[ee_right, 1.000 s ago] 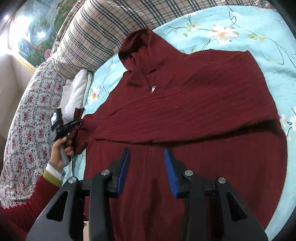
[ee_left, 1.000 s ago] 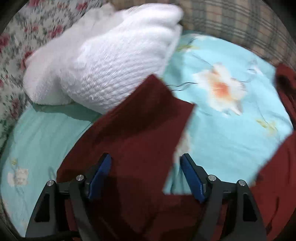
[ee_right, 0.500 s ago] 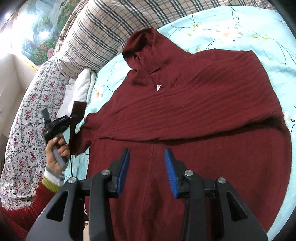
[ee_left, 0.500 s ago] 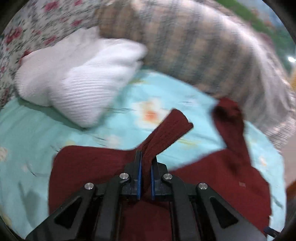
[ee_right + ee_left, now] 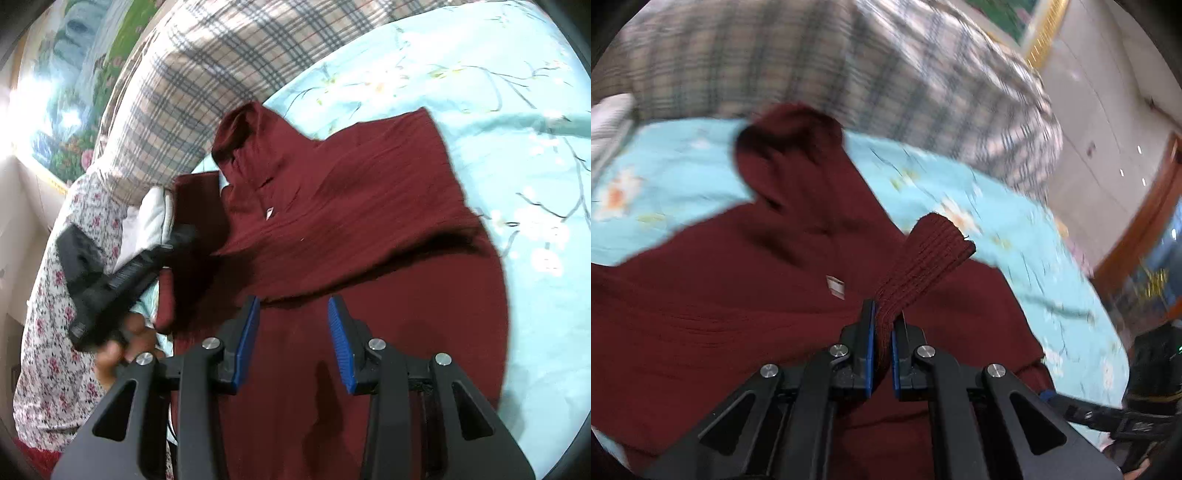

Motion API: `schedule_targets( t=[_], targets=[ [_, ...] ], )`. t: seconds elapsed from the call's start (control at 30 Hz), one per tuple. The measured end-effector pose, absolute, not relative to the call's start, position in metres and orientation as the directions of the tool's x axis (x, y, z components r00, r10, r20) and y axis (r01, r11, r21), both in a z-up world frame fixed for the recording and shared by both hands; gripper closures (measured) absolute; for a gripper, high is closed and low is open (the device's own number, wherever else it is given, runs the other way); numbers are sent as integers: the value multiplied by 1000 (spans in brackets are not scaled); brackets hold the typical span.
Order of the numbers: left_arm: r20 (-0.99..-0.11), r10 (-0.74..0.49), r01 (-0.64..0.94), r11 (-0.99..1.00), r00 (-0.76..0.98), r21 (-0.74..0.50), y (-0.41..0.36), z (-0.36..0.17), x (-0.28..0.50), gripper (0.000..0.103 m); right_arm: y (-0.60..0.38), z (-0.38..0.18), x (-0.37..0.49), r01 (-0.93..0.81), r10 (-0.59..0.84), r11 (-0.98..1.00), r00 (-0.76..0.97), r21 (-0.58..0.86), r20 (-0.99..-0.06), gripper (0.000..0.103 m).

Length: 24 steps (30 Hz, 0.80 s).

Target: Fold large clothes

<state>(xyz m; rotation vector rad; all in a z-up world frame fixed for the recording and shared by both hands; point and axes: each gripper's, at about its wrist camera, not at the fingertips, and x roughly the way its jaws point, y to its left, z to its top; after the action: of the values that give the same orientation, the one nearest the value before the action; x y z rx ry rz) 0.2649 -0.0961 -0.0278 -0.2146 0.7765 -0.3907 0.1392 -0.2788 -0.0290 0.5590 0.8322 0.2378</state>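
A dark red ribbed hooded sweater [image 5: 369,236] lies spread on the light blue floral bedsheet [image 5: 498,74], hood toward the pillows. My left gripper [image 5: 882,321] is shut on the sweater's sleeve cuff [image 5: 934,247], which sticks up past the jaws over the sweater's chest [image 5: 720,295]. In the right wrist view the left gripper [image 5: 184,234] and the hand that holds it come in from the left, with the sleeve [image 5: 195,221] lifted across. My right gripper [image 5: 291,317] hovers over the sweater's lower body, jaws apart with nothing between them.
A plaid pillow [image 5: 221,74] lies at the head of the bed, with a floral pillow [image 5: 55,314] and a white knitted item [image 5: 151,214] at the left. The right gripper's body [image 5: 1152,387] shows at the left wrist view's right edge. A wall and wooden trim [image 5: 1126,147] lie beyond.
My left gripper shut on the sleeve cuff and swung it rightward from beside the white knit over the sweater's chest. The right gripper shifted slightly and stayed open.
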Motion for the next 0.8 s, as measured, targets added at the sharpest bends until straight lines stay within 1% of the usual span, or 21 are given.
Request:
schedule_targets(
  t=[0.13, 0.23, 0.27, 0.3, 0.33, 0.37, 0.4, 0.43, 0.5, 0.53, 0.6, 0.7, 0.8],
  targets=[
    [-693, -414, 291, 910, 590, -296, -138, -61, 277, 97, -291, -31, 141, 36, 398, 828, 664, 559, -632, 63],
    [-741, -414, 295, 908, 529, -297, -144, -86, 291, 95, -295, -32, 146, 50, 395, 824, 665, 565, -634, 63],
    [-748, -420, 295, 905, 514, -306, -143, -90, 291, 92, -296, -34, 150, 55, 399, 819, 662, 571, -635, 63],
    [-750, -426, 290, 903, 506, -317, -139, -91, 290, 85, -295, -35, 153, 59, 402, 815, 659, 577, -635, 61],
    [-748, -437, 291, 898, 500, -330, -134, -91, 285, 79, -294, -37, 158, 58, 409, 811, 656, 582, -635, 55],
    [-746, -443, 294, 895, 498, -335, -130, -89, 281, 74, -292, -38, 162, 55, 413, 810, 653, 584, -635, 49],
    [-741, -446, 293, 894, 502, -339, -124, -86, 275, 66, -290, -38, 167, 52, 417, 810, 649, 584, -636, 48],
    [-736, -445, 291, 895, 511, -339, -117, -82, 267, 62, -287, -39, 173, 45, 425, 810, 643, 585, -637, 48],
    [-724, -437, 287, 899, 534, -331, -98, -73, 249, 59, -281, -41, 186, 36, 434, 813, 627, 581, -647, 48],
    [-720, -427, 280, 904, 547, -323, -87, -69, 240, 55, -277, -42, 194, 36, 433, 818, 619, 574, -655, 48],
    [-711, -388, 252, 922, 587, -295, -59, -61, 221, 52, -272, -45, 207, 38, 425, 829, 607, 559, -671, 48],
    [-714, -303, 165, 952, 631, -258, -8, -59, 196, 52, -265, -49, 225, 46, 383, 860, 602, 509, -701, 48],
    [-739, -191, 61, 978, 646, -200, 38, -67, 180, 52, -266, -56, 240, 87, 323, 885, 591, 456, -740, 48]
  ],
)
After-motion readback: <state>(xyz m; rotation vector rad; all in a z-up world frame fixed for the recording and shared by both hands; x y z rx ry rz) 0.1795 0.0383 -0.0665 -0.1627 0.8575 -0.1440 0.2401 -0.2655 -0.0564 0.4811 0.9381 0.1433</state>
